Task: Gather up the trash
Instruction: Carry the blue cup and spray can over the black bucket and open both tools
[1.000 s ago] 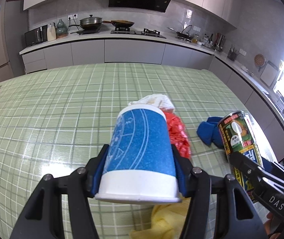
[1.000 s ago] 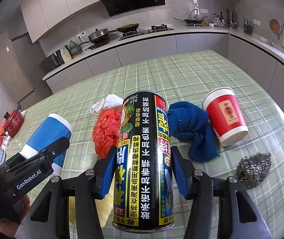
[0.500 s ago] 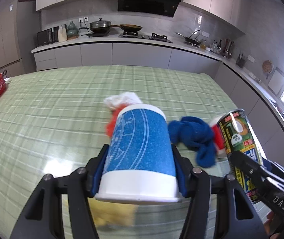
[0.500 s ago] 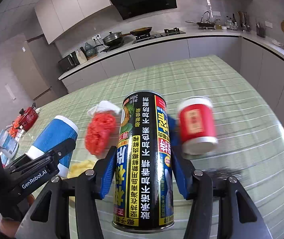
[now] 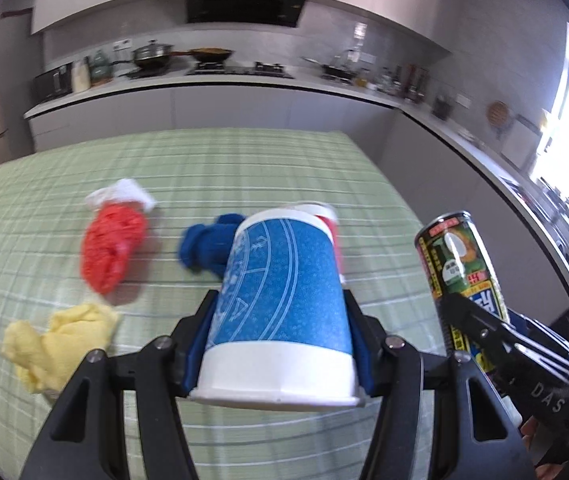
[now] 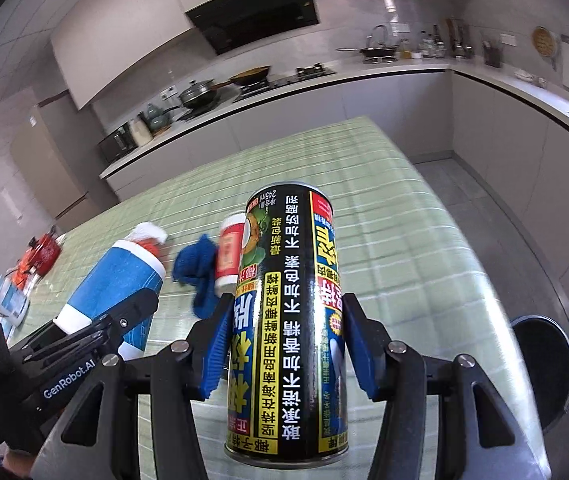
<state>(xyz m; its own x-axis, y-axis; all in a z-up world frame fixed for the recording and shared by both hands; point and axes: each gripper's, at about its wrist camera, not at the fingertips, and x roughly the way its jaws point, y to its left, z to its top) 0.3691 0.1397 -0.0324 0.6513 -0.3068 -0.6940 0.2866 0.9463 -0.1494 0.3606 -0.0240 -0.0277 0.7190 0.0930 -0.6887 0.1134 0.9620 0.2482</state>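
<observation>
The left gripper [image 5: 280, 332] has its jaws closed on the blue paper cup [image 5: 284, 300], blue pads pressed against both sides of the cup wall, white rim end nearest the camera and the cup held clear above the surface [image 5: 244, 168]. The right gripper [image 6: 286, 344] has its jaws closed on the black and yellow drink can [image 6: 288, 320], gripped at mid-height with its printed text reading upside down, also held clear of the surface. In the left wrist view the can appears at the right, just beside the cup. On the green checked surface behind the cup lie a crumpled blue cloth [image 5: 208, 244] and, touching it, a red paper cup [image 6: 230, 256] standing rim down. To the left of these lies a crumpled red plastic bag [image 5: 112, 248] with white tissue [image 5: 124, 194] at its far end. A crumpled yellow cloth [image 5: 60, 340] lies nearer the camera, just beside the bag. In the right wrist view a dark round bin [image 6: 544, 368] stands beyond the right edge of the surface, below its level, opening upward
</observation>
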